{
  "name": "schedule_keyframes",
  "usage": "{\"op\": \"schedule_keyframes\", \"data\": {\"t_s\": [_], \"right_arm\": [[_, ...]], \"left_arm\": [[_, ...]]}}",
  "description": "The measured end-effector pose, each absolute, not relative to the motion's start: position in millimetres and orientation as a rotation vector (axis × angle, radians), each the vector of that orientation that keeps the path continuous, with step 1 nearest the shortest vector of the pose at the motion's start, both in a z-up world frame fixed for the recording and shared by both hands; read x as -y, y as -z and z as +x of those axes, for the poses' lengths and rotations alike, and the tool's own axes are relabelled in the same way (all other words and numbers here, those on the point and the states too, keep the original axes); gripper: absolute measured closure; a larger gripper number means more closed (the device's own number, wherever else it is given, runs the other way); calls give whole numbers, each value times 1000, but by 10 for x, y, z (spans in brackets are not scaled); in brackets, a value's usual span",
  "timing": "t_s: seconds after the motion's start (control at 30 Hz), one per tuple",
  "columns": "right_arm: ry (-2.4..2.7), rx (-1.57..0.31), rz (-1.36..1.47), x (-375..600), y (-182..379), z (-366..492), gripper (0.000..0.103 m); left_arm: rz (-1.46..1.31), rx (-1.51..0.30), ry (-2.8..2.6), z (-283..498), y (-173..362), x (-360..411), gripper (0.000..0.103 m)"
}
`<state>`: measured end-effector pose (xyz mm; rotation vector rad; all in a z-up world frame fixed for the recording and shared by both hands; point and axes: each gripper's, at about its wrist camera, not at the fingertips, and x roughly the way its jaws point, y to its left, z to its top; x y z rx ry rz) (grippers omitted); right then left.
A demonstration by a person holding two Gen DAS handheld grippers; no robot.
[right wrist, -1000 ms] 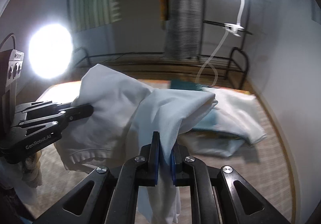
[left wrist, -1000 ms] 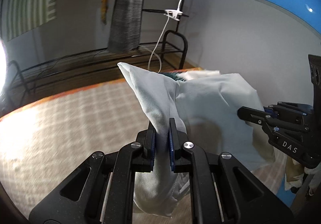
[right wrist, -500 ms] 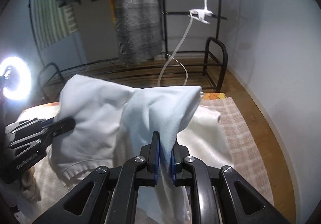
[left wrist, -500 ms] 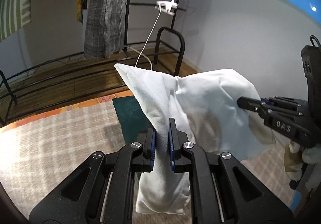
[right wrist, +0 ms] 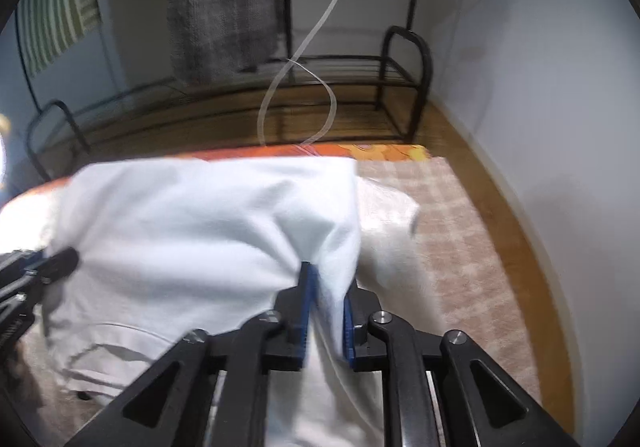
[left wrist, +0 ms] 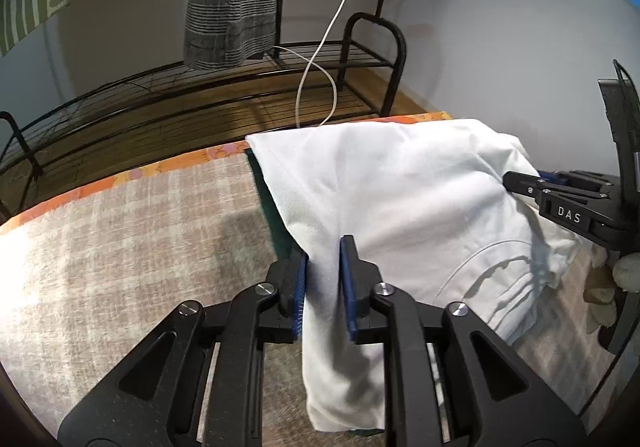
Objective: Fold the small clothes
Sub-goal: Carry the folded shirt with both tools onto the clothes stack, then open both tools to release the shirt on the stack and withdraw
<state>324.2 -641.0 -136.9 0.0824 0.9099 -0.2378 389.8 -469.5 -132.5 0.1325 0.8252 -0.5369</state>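
While both grippers tilt down toward the bed, the white cotton garment (left wrist: 400,207) they carried in the air a second ago has come down across the beige checked bedspread (left wrist: 120,247) and now drapes over a dark green cloth (left wrist: 276,223) lying beneath it. Its far edge reaches the orange patterned border (left wrist: 180,167) at twelve o'clock. The left gripper (left wrist: 324,287) has a pinched ridge of fabric between its blue pads, and its jaws are opening: a narrow gap shows at the right pad, where half a second ago they were clamped tight. The right gripper (right wrist: 326,311), at three o'clock in the left view, is likewise opening with a fold of the garment between its pads. I judge this the release at the end of a fold; the cloth looks laid over on itself, so smoothing or a second fold probably comes next.
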Motion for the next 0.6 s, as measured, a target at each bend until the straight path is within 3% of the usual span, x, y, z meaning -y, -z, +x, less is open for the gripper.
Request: {"op": "schedule_keyframes", "data": {"t_s": [0.03,0.07,0.6], "right_arm": [[257,-915,70,6407,1371,3246,77],[276,-910,61,6410,1354,3226,76],[264,-757,72,5961,433,2508,73]], "left_arm": [[137,-820,532,3881,1309,4683,85],[141,-810,531,3846,1275,4663,85],[155,-654,582,2966,413,4256,85]]}}
